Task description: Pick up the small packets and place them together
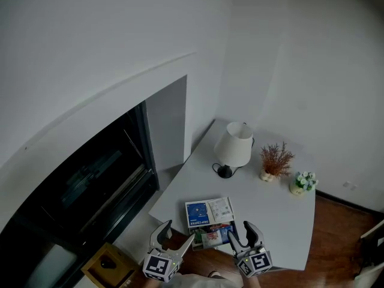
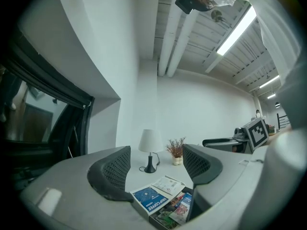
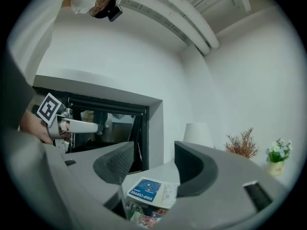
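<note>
Left hand-held gripper (image 2: pixel 158 170): jaws wide apart, nothing btwn them, held level over the near edge of the white tabletop (image 1: pixel 273 221). Right hand-held gripper (image 3: pixel 152 166) sits just to its right, jaws apart at a medium gap & also empty. In the head view both marker cubes face up. Neither touches anything; the packets lie btwn the two & just beyond their tips.

Packets sit at the near left part of the tabletop. A flat drip-coffee packet (image 1: pixel 209 212) – blue left half, white printed right half – lies face up. Touching its near edge, a few colourful packets (image 1: pixel 215 236) overlap each other in a dark holder (image 2: pixel 153 219), which is only partly seen.

Farther back stands a lamp (image 1: pixel 234 146) w/ white shade & black base, its cord curling beside it. To its right is a dried reddish plant (image 1: pixel 276 159) in a small pale vase. Right of that, a little pot of white flowers (image 1: pixel 303 183) stands near the right edge.

Left of the tabletop a dark glazed opening (image 1: pixel 90 185) is set in the white wall. A wooden box (image 1: pixel 108 266) sits low at near left.
</note>
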Motion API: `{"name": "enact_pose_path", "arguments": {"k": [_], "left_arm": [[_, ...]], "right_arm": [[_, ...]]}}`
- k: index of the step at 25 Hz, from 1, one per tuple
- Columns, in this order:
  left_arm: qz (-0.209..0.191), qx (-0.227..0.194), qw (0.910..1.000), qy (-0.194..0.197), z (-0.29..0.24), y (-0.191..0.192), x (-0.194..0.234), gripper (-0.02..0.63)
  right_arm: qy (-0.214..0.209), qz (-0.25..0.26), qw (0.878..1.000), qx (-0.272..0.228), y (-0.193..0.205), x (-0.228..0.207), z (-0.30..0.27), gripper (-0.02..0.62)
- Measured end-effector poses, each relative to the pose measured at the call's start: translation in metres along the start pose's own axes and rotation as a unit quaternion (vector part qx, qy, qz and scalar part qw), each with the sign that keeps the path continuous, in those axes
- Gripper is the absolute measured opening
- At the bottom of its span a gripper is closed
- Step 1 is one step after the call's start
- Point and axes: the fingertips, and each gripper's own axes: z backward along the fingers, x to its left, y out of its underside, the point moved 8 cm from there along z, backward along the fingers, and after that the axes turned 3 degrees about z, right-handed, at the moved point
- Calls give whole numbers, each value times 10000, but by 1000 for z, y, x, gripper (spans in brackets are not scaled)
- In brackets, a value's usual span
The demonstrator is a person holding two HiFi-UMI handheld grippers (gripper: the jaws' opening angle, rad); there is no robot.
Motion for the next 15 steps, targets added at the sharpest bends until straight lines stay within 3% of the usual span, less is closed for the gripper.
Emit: {"name": "enact_pose_path", "arguments": {"k": [15], "left_arm": [[-43,26,9999,115,28,-1,9,332]], "right_arm": [[-237,-258,9991,-246,-12,38,3,281]]}}
